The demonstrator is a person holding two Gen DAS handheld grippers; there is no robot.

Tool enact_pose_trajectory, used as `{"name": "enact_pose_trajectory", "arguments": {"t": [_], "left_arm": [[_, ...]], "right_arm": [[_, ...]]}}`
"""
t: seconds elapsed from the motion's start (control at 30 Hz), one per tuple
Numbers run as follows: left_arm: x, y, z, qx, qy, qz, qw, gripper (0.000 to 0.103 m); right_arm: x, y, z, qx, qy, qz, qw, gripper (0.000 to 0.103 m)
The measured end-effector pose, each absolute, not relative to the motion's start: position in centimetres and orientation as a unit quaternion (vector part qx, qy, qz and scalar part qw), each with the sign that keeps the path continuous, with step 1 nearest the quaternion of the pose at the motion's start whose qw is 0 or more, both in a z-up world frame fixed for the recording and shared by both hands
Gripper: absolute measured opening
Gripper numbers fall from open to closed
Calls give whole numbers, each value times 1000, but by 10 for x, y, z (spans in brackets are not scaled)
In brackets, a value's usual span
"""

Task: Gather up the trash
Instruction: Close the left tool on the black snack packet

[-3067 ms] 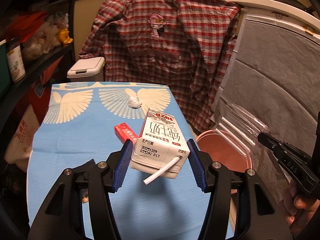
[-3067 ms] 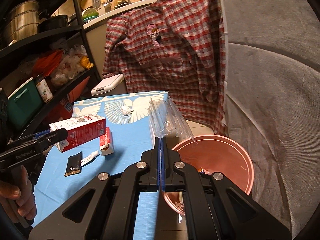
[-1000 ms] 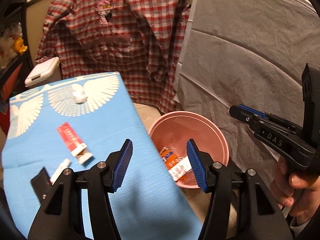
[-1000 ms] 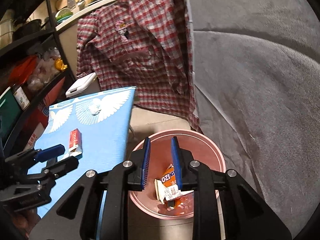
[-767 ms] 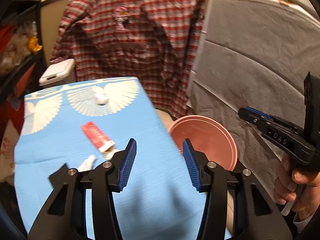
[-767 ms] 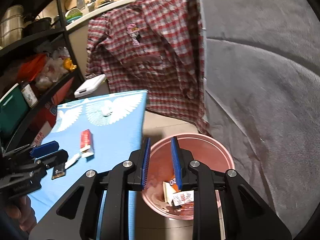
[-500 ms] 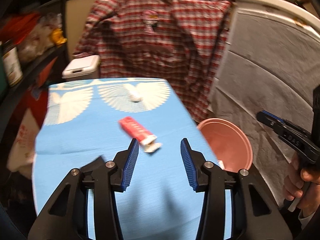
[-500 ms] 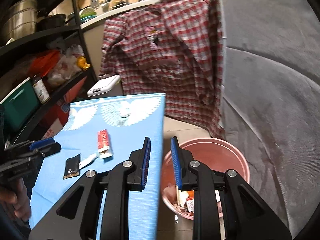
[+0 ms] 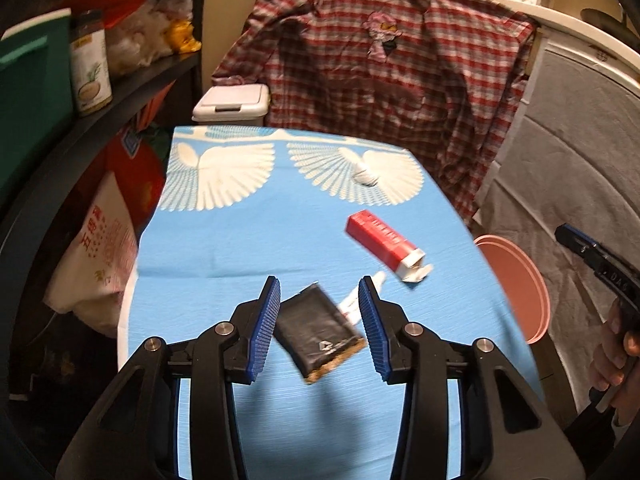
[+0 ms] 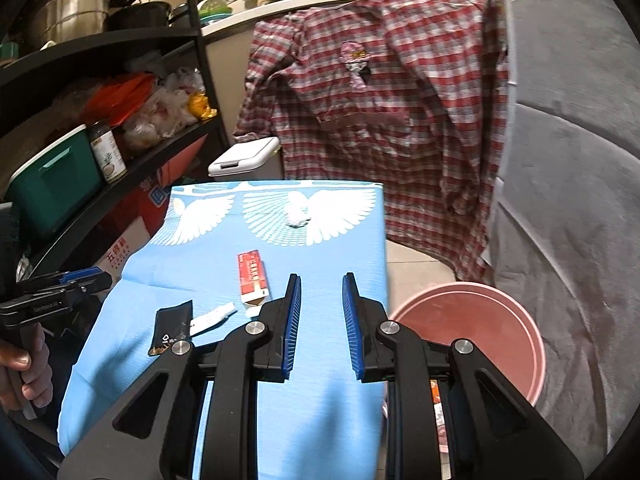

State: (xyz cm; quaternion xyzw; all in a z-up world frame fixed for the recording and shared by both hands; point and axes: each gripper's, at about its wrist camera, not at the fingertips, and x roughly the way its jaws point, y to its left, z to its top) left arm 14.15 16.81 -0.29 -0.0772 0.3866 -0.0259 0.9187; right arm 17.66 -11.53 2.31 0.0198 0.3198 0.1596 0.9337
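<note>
A black wrapper (image 9: 320, 332) lies on the blue-covered table (image 9: 240, 240), and my left gripper (image 9: 320, 320) hovers over it. Its jaws are closing, with the wrapper showing between them and neither pad pressing it. A small white tube (image 9: 356, 300) lies just beyond, then a red box (image 9: 384, 246) with an open flap and a crumpled white tissue (image 9: 366, 176). My right gripper (image 10: 320, 320) stands open and empty over the table's right edge, beside the pink bin (image 10: 480, 320). The wrapper (image 10: 170, 326) and red box (image 10: 252, 278) lie to its left.
A white lidded bin (image 9: 232, 102) stands behind the table, under a hanging plaid shirt (image 9: 392, 80). Dark shelves (image 10: 100, 52) with a green crate (image 10: 52, 184) and bags line the left. Grey fabric (image 10: 568, 200) covers the right. A white sack (image 9: 100, 256) leans at the table's left.
The left gripper swung from over the pink bin to the table, its jaws narrowing and now framing the black wrapper. The right gripper moved left from above the bin to the table's edge.
</note>
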Motion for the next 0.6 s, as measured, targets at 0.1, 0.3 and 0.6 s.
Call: {"name": "enact_pose_trajectory", "arguments": {"t": [0.1, 0.3, 0.6], "left_arm": [[145, 177, -15, -78, 398, -22, 914, 38], [156, 180, -45, -73, 430, -26, 899, 35], [175, 176, -76, -61, 465, -37, 882, 36]], "right_arm": [[183, -105, 17, 15, 323, 169, 931, 23], [196, -80, 0, 7, 336, 195, 922, 23], [216, -49, -31, -9, 360, 228, 905, 28]]}}
